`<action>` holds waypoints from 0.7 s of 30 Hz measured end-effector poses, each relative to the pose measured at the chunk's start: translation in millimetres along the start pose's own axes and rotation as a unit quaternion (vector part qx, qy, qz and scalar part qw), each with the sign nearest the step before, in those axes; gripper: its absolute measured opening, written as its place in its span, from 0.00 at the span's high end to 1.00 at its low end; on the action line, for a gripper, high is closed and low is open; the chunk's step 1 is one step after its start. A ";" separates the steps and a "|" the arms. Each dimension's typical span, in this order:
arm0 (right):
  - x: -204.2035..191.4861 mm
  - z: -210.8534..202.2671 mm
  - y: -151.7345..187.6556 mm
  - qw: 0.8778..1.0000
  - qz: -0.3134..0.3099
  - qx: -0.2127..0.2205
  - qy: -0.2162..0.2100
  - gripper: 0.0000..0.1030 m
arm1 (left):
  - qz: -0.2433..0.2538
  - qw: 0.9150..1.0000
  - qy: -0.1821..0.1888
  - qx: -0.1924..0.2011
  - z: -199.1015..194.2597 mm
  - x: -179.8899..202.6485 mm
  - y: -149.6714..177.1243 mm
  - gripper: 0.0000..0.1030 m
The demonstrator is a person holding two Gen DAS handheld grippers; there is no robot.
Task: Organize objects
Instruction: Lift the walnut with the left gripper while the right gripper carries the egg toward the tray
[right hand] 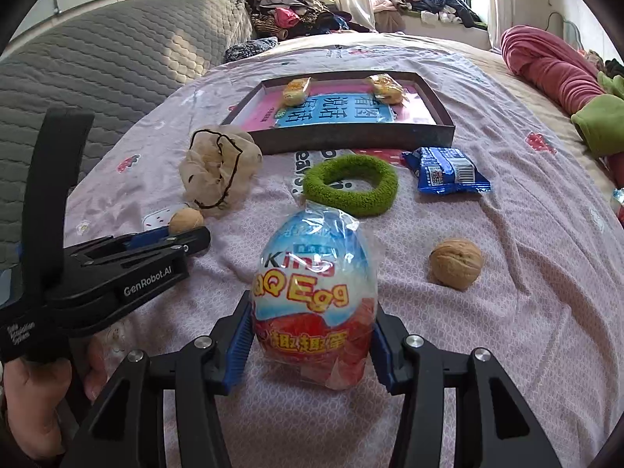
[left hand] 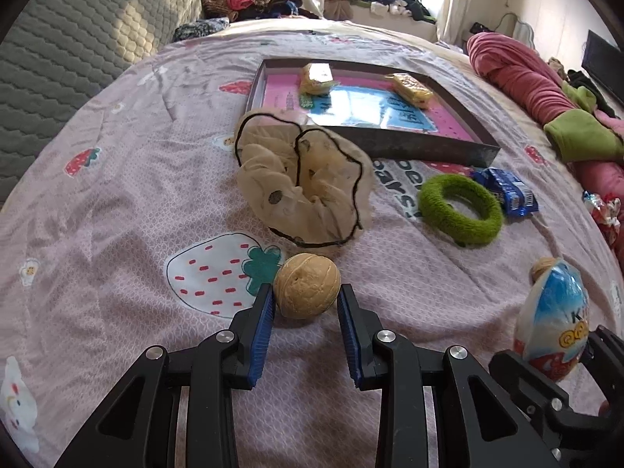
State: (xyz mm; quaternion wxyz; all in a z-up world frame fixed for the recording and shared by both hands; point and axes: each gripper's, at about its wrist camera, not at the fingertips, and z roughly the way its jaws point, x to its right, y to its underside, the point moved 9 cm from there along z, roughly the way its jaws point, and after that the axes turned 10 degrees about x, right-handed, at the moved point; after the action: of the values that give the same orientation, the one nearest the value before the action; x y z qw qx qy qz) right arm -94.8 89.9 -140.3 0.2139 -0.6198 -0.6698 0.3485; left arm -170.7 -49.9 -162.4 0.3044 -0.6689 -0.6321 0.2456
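One pink strawberry-print bedspread [left hand: 117, 202] carries everything. Straight beyond both pairs of fingers lies one shallow dark tray [right hand: 433, 136], its floor a pink and blue printed sheet, with two yellow wrapped snacks [right hand: 296, 91] at its far edge.

Between the tray and the fingers sit two hair scrunchies: one cream gauze scrunchie [left hand: 300, 183] edged in black, just ahead of the left gripper [left hand: 304, 296], and one green fuzzy scrunchie [right hand: 351, 185] just ahead of the right gripper [right hand: 314, 335]. One blue snack packet [right hand: 446, 175] lies right of the green one, near the tray's corner.

One wrapped toy egg [right hand: 316, 300] stands upright between the right fingers, whose blue pads press its lower sides through the clear wrapper.

Two walnuts: one walnut [left hand: 307, 286] sits on the bedspread between the left fingertips, the narrowed blue pads closed against its two sides; the second walnut [right hand: 455, 262] rests loose, ahead and right of the right fingers.
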 end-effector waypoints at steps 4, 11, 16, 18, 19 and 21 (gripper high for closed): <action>3.5 -5.8 -3.3 1.000 -0.002 0.004 0.001 0.49 | -0.001 1.000 0.001 0.001 -8.8 3.5 -1.0 0.67; 5.3 -17.0 -14.6 1.000 -0.007 0.020 -0.003 0.49 | 0.003 1.000 -0.008 0.017 -26.4 6.2 -15.5 0.67; 5.4 -23.8 -22.8 1.000 -0.013 0.026 -0.005 0.49 | 0.003 0.999 -0.009 0.030 -37.9 11.1 -26.4 0.67; 4.7 -26.0 -27.2 0.999 -0.014 0.029 -0.008 0.49 | 0.007 0.999 -0.011 0.035 -41.9 14.1 -31.7 0.67; 4.6 -27.7 -29.9 0.999 -0.017 0.031 -0.007 0.49 | 0.007 0.999 -0.009 0.037 -43.7 15.4 -34.5 0.67; 4.5 -30.3 -33.6 0.999 -0.017 0.035 -0.010 0.49 | 0.010 0.999 -0.010 0.043 -47.5 18.9 -39.9 0.67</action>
State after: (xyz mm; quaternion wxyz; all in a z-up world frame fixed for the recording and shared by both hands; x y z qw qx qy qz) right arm -96.5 100.7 -96.2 0.2344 -0.5972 -0.6697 0.3739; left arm -163.1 -35.0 -99.6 0.3238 -0.6588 -0.6177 0.2821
